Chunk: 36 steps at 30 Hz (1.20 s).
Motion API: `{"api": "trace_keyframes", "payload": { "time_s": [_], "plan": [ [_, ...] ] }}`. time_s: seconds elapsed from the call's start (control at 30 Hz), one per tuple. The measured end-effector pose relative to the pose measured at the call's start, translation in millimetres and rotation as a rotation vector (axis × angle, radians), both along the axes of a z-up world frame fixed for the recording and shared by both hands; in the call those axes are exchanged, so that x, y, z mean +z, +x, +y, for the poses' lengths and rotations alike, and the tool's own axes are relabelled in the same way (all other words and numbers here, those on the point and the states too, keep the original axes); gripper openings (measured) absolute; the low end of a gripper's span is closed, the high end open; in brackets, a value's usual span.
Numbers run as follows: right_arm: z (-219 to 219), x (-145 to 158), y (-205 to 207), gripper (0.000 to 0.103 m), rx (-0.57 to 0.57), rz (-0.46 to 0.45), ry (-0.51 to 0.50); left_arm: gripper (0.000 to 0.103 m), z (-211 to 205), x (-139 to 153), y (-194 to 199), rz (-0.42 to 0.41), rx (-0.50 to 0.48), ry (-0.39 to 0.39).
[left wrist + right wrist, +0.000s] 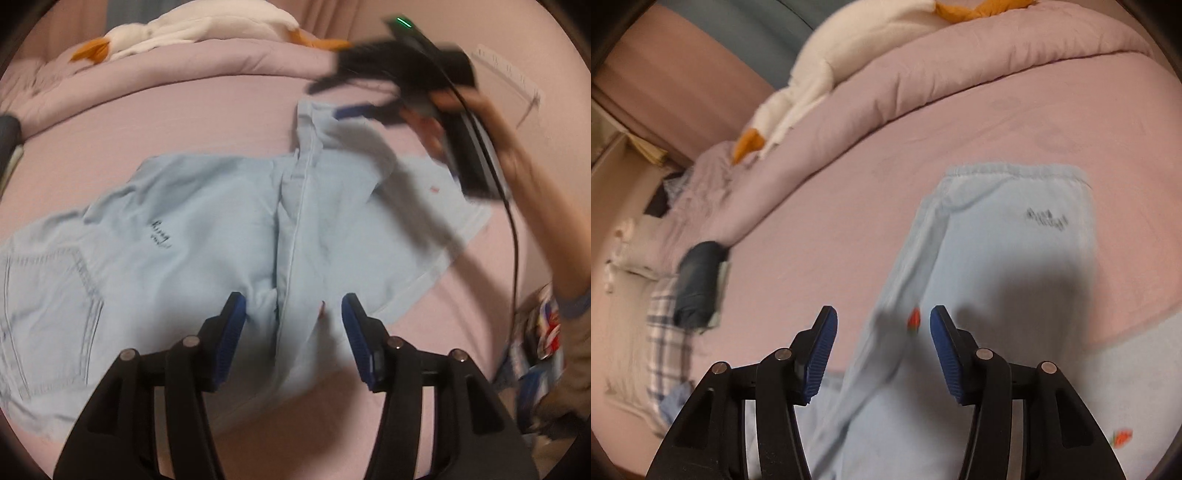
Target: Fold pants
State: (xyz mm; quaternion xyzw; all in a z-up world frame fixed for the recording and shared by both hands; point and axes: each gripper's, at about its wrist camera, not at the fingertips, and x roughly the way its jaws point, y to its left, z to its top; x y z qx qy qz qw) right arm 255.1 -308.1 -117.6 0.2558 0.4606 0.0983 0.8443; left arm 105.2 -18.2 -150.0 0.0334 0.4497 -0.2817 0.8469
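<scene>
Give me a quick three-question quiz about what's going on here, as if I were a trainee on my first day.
1. True or false: the left gripper is clamped on the pants.
2. What colour is the bed sheet under the pants: A pink, B green, C black?
3. Fill in: the plush toy on the duvet is white with ______ parts.

Key
1. False: its jaws stand open above the cloth, and the right gripper is open too.
2. A.
3. Orange.
</scene>
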Motion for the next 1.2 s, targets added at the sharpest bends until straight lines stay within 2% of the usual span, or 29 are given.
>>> {"api": "trace_keyframes", "payload": {
  "time_s": [0.07, 0.13, 0.2, 0.23, 0.27, 0.3, 0.33, 0.4, 0.47, 0.57, 0.7, 0.77, 0.8, 0.87, 0.97, 1.03, 1.07, 1.17, 1.2],
  "plan": [
    [11.8, -4.7, 18.4, 0.052, 0.010, 0.038, -0.036, 0.052, -4.4, -5.5, 3.2, -0.017, 0.011, 0.044],
    [20.7, -10.3, 29.2, 0.052, 0.013, 0.076, -0.078, 0.044, -9.9, -7.6, 6.3, -0.034, 0.010, 0.080],
    [25.5, -16.6, 33.6, 0.052, 0.019, 0.104, -0.131, 0.029, -9.5, -9.2, 3.4, -0.047, -0.001, 0.095],
    [25.8, -17.5, 36.2, 0.047, 0.010, 0.120, -0.170, 0.025, -9.4, -9.8, 2.6, -0.058, 0.000, 0.106],
    [27.1, -19.2, 37.4, 0.027, 0.009, 0.121, -0.196, 0.019, -8.2, -9.8, 2.1, -0.061, 0.001, 0.101],
    [28.0, -20.0, 37.5, 0.012, 0.019, 0.120, -0.207, 0.015, -7.1, -9.1, 1.8, -0.060, 0.006, 0.089],
    [25.5, -18.8, 35.2, 0.012, 0.014, 0.112, -0.206, 0.014, -4.3, -8.5, 2.3, -0.053, 0.015, 0.072],
    [16.5, -11.9, 24.5, 0.006, 0.001, 0.068, -0.173, 0.011, 0.4, -7.1, 1.5, -0.051, 0.025, 0.053],
    [4.4, 0.1, 10.0, 0.006, -0.018, 0.017, -0.141, 0.011, 0.6, -0.8, -3.0, -0.065, 0.030, 0.046],
    [-21.0, 28.3, -29.8, 0.006, -0.041, -0.116, -0.051, 0.011, -1.6, 10.1, -12.1, -0.104, 0.017, 0.046],
    [-58.7, 72.5, -122.9, 0.006, -0.124, -0.299, 0.000, 0.011, -4.8, 17.7, -24.1, -0.159, -0.013, 0.052],
    [-70.7, 76.1, -169.1, 0.006, -0.160, -0.347, 0.002, 0.011, -7.3, 15.2, -25.8, -0.165, -0.030, 0.072],
    [-79.4, 70.5, -200.1, 0.006, -0.194, -0.357, -0.002, 0.011, -8.4, 12.5, -27.6, -0.168, -0.036, 0.086],
    [-91.9, 46.9, -235.0, 0.006, -0.234, -0.347, 0.031, 0.011, -12.6, 4.7, -30.4, -0.161, -0.050, 0.122],
    [-101.2, -2.6, -245.2, 0.006, -0.299, -0.242, 0.055, 0.012, -17.0, -6.3, -31.6, -0.148, -0.065, 0.155],
    [-122.5, -40.2, -254.6, 0.006, -0.355, -0.161, 0.164, 0.012, -19.8, -11.0, -36.4, -0.157, -0.070, 0.187],
    [-132.0, -56.4, -258.2, 0.009, -0.378, -0.152, 0.236, 0.012, -19.8, -12.1, -37.1, -0.161, -0.069, 0.195],
    [-153.0, -70.3, -268.8, 0.031, -0.453, -0.167, 0.350, 0.012, -18.9, -11.8, -37.2, -0.160, -0.062, 0.201],
    [-158.3, -70.1, -272.3, 0.033, -0.465, -0.189, 0.393, 0.012, -18.3, -11.7, -37.0, -0.154, -0.060, 0.201]
  ]
}}
